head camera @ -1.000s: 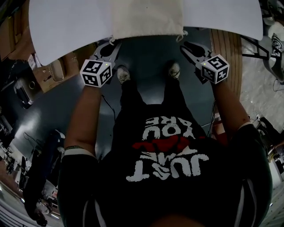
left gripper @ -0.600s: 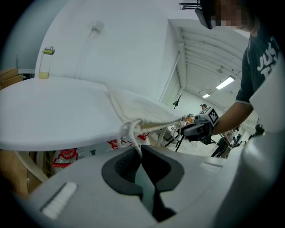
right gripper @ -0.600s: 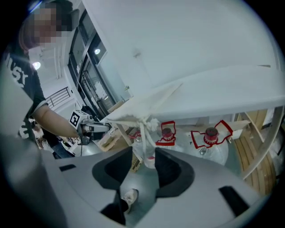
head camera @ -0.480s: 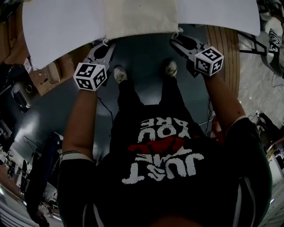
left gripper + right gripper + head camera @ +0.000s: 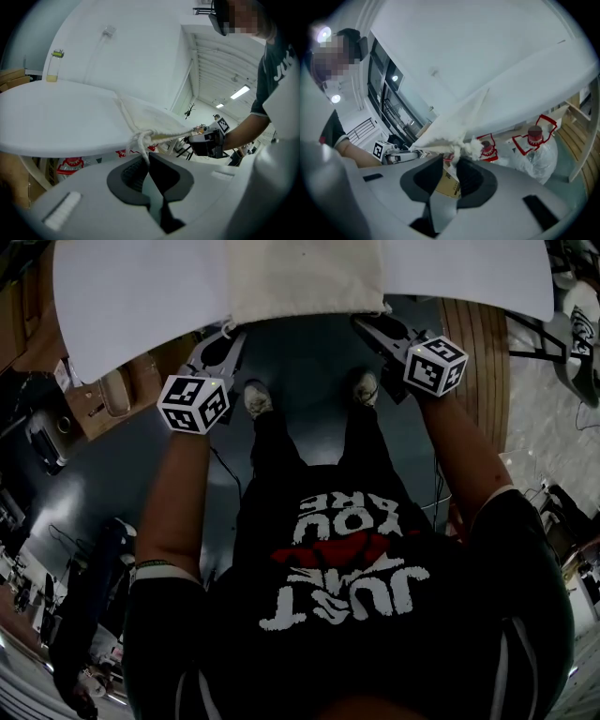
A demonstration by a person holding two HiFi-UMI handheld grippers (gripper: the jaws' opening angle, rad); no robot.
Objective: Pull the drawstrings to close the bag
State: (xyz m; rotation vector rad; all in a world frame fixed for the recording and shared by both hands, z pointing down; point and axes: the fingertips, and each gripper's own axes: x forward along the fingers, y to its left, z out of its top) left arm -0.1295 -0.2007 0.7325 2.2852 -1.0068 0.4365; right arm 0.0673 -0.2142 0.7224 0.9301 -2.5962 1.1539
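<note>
A dark, glossy floor (image 5: pixel 309 371) runs under a white table (image 5: pixel 141 296). The person's bare forearms reach forward and slightly down, one towards each near corner of the bag (image 5: pixel 305 277). The bag lies flat with its mouth hem at the table's near edge.

The left gripper (image 5: pixel 146 157) is clamped tight on the left cord (image 5: pixel 140 140), which rises from the pinch to a looped knot at the hem. The right gripper (image 5: pixel 452 165) has its jaws apart, though they have just been closing a little. The frayed tuft of the right cord (image 5: pixel 465 147) hangs between its tips, unpinched. I cannot tell whether the tuft brushes a pad.

The bag's far end is cut off at the top of the head view. Red-marked bundles (image 5: pixel 534 150) under the table are hard to make out.

The bag is cream woven cloth, puckered at both corners, and the cords are white and twisted. The grippers have smooth grey shells and dark ribbed pads. Far back on the table stands a small clear bottle (image 5: pixel 54 65).
</note>
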